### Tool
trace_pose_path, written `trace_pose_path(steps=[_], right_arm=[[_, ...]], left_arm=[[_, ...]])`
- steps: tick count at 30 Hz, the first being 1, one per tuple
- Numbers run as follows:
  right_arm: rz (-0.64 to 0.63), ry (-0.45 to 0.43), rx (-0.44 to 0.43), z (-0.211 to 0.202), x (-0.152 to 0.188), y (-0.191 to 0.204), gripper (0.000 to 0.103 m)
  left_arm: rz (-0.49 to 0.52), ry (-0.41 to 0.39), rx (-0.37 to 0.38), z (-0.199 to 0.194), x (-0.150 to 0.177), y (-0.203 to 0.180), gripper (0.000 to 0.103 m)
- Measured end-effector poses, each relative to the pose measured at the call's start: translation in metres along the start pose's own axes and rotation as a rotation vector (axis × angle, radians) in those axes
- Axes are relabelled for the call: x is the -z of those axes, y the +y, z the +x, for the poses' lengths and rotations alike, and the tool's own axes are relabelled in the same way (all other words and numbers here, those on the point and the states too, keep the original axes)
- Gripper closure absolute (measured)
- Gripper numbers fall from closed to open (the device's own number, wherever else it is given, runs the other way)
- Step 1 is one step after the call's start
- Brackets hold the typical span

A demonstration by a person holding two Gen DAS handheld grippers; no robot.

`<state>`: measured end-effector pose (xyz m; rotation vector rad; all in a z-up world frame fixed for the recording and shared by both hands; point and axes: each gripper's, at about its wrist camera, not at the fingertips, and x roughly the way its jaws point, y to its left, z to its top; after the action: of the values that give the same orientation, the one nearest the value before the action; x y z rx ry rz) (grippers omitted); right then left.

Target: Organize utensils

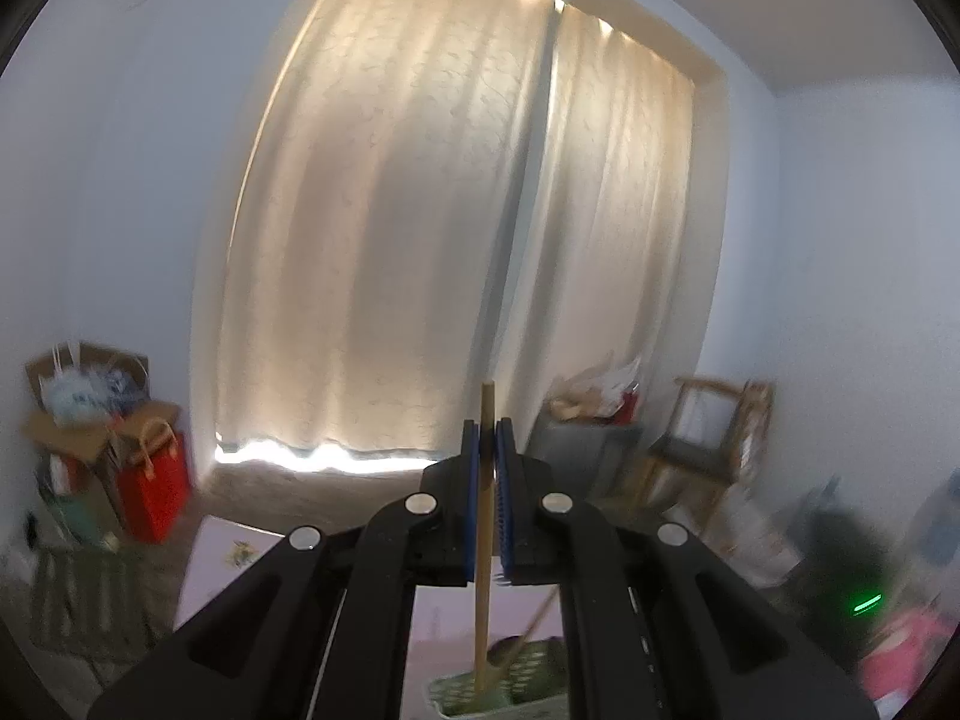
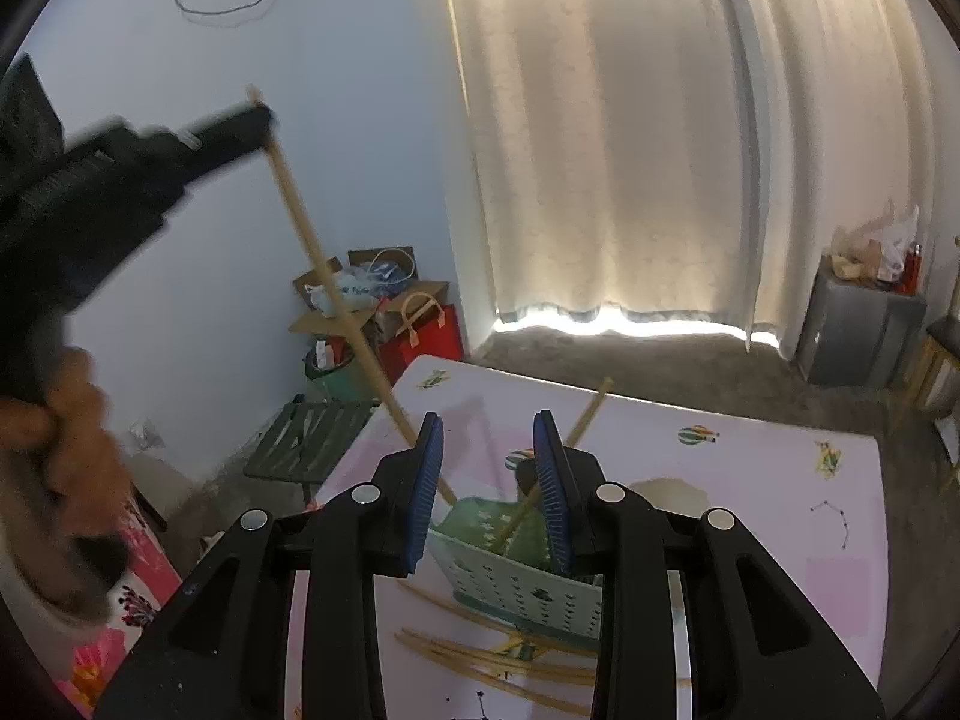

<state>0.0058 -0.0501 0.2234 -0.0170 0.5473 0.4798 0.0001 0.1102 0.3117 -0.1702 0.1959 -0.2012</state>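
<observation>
Hanging behind everything, the pale curtain [image 2: 606,138] fills the far wall, with light leaking under its hem. Nearer, the pink desk [image 2: 750,480] carries the task's things. To the far left, against the wall, sit a red bag [image 2: 429,333] and open cardboard boxes [image 2: 360,300]; a grey cabinet [image 2: 858,330] stands far right. On the near part of the desk stands a green-and-white holder [image 2: 516,576], its sides pierced with small holes. The left tongs [image 1: 487,474], raised on the left with a hand [image 2: 60,462] on the grip, are clamped on a chopstick [image 1: 483,540] near its top; its lower end reaches down into the holder. The right tongs [image 2: 489,480] hover just above the holder with pads apart and nothing pressed between them. A second stick [image 2: 558,462] leans out of the holder toward the far right. More chopsticks [image 2: 498,660] lie loose on the desk, just near of the holder.
</observation>
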Motion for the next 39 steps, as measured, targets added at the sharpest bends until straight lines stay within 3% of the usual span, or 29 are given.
trace_pose_path(steps=[7, 11, 16, 18, 29, 34, 37, 39], right_arm=[[0.067, -0.006, -0.019, -0.019, 0.010, -0.016, 0.072], [0.078, -0.015, -0.013, -0.031, 0.014, -0.017, 0.072], [0.117, -0.015, -0.052, -0.043, 0.017, -0.018, 0.072], [0.122, -0.024, -0.053, -0.049, 0.019, -0.017, 0.070], [0.100, -0.036, -0.009, -0.076, 0.041, -0.005, 0.064], [0.123, 0.000, 0.017, -0.076, 0.060, -0.013, 0.063], [0.157, 0.037, 0.026, -0.067, 0.075, -0.019, 0.063], [0.185, 0.075, 0.037, -0.058, 0.085, -0.026, 0.063]], left_arm=[[0.069, 0.265, -0.007, 0.057, 0.077, -0.009, 0.098], [0.102, 0.321, 0.021, 0.055, 0.098, -0.016, 0.096], [0.149, 0.286, 0.024, 0.026, 0.091, -0.023, 0.064], [0.146, 0.264, 0.024, 0.012, 0.084, -0.024, 0.056], [0.050, 0.287, 0.063, -0.060, 0.084, -0.019, 0.045], [-0.026, 0.395, 0.050, -0.068, 0.111, -0.001, 0.044], [-0.113, 0.481, 0.027, -0.060, 0.133, 0.020, 0.044], [-0.206, 0.580, 0.018, -0.046, 0.153, 0.039, 0.044]])
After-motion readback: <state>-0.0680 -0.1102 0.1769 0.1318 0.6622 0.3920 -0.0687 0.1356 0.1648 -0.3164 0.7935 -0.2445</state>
